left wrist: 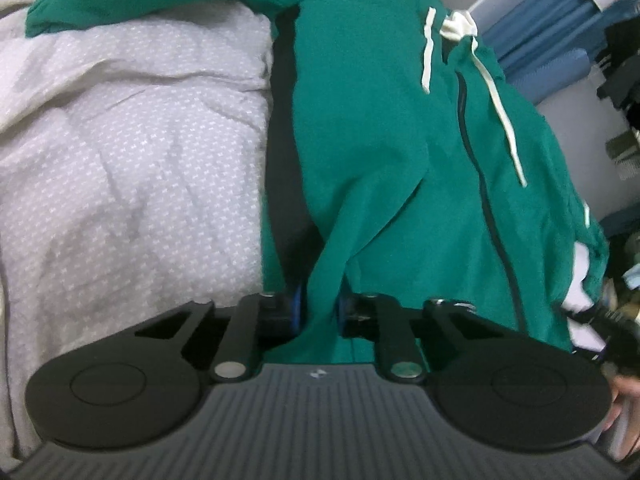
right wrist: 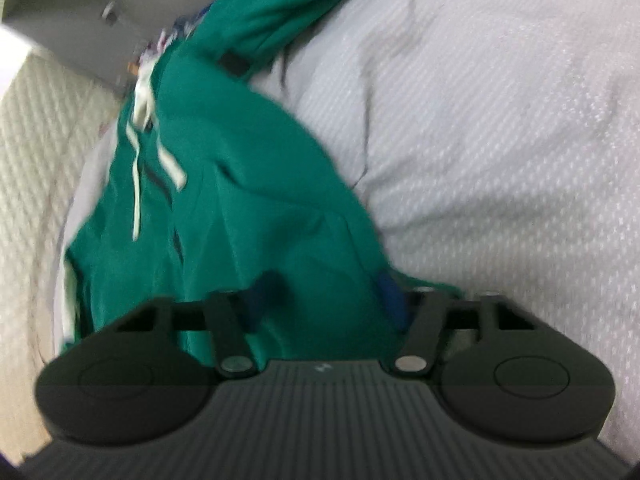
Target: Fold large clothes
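Between left gripper (left wrist: 320, 312) jaws: fold of green hoodie (left wrist: 380, 128), pinched tight, jaws narrow. Hoodie runs ahead from jaws over grey bedcover (left wrist: 132, 140), white drawstrings (left wrist: 500, 108) beyond, right of jaws. Right gripper (right wrist: 326, 304) jaws partly apart, hoodie hem bunched between; blurred, cannot tell if pads press. Bedcover right of those jaws.

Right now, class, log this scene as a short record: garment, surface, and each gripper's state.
garment: green zip-up hoodie with white drawstrings, lying rumpled
surface: pale grey patterned bedcover
left gripper: shut on a fold of the hoodie
right gripper: hoodie fabric between its blue pads; grip unclear through blur
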Demonstrator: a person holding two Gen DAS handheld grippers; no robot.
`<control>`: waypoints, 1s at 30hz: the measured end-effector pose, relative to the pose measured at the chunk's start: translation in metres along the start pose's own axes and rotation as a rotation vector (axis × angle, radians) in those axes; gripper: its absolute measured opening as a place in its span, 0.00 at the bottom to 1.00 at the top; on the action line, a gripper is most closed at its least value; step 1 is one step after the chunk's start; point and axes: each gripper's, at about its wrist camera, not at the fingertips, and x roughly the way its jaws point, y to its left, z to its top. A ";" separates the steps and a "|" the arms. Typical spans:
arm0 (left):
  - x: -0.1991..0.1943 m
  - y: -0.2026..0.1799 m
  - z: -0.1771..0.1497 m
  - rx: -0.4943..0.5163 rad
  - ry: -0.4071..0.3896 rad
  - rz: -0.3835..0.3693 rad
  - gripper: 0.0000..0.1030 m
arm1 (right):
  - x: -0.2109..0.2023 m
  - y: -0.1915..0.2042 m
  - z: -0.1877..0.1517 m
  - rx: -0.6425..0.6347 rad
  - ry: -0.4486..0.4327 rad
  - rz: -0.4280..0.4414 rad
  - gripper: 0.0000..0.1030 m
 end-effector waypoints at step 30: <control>-0.102 -0.005 0.003 0.061 -0.003 0.098 0.43 | -0.108 0.090 -0.044 -0.560 0.047 -0.092 0.35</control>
